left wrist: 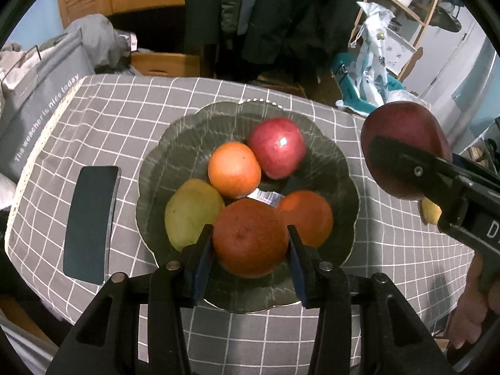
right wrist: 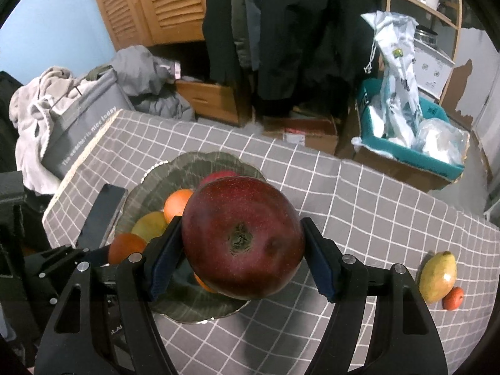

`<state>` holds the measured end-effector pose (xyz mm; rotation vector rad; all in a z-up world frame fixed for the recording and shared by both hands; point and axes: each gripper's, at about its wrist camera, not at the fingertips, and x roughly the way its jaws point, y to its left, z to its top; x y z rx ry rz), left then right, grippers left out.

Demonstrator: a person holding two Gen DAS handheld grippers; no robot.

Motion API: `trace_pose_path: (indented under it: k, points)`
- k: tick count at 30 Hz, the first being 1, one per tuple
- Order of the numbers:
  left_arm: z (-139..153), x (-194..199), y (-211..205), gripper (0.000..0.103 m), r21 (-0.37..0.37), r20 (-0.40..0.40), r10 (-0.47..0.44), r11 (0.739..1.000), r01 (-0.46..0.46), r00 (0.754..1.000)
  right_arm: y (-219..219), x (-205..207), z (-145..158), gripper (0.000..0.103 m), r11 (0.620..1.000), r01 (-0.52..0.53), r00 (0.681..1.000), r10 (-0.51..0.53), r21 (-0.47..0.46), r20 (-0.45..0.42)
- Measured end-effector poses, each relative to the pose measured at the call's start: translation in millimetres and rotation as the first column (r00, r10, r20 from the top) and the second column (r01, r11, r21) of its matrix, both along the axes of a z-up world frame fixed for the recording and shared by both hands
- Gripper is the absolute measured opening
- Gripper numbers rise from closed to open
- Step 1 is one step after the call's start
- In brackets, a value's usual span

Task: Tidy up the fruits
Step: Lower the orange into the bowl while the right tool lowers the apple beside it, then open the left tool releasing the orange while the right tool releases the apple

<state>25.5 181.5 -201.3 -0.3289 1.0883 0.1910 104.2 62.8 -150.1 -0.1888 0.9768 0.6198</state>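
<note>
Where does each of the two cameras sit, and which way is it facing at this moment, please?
Left wrist: on the left gripper, looking down and forward over the glass plate; its fingers flank an orange; the right gripper and a hand show.
Right wrist: on the right gripper, looking forward over the table; its fingers clamp a dark red apple; the left gripper shows at left.
Shared: plate, apple, plated fruit, phone.

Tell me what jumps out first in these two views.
The big dark-red apple clamped in the right gripper, held above the near edge of the green plate. Next, the left gripper closed around an orange over the plate's near side, beside the fruit already lying there. A yellow-green mango and a small red fruit lie on the checked tablecloth.
</note>
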Motion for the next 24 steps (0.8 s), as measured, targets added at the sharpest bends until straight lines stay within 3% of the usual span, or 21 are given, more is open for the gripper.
trace_pose_path:
  k: [4,11,17,24]
  points:
    - [-0.2,1.2,1.3,0.060,-0.001,0.012,0.005,1.000,-0.005,1.000,1.1,2.8,-5.3,0.074,1.000,0.004,1.000,-0.004,-0.001,-0.015]
    - [6.6,-4.9,17.3,0.070,0.038,0.020,0.065,0.997,-0.066,0.998,6.9,6.3,-12.8,0.074,1.000,0.002,0.999,-0.001,0.010,-0.046]
    - [10.7,-13.6,47.6,0.072,0.048,0.026,0.172,0.984,-0.173,0.985,22.9,4.3,-23.5,0.074,0.999,-0.034,0.996,0.034,0.007,-0.079]
    - [12.4,-23.2,68.3,0.072,0.054,0.033,0.235,0.970,-0.237,0.971,43.8,-0.8,-39.8,0.074,0.997,-0.081,0.989,0.080,0.001,-0.123]
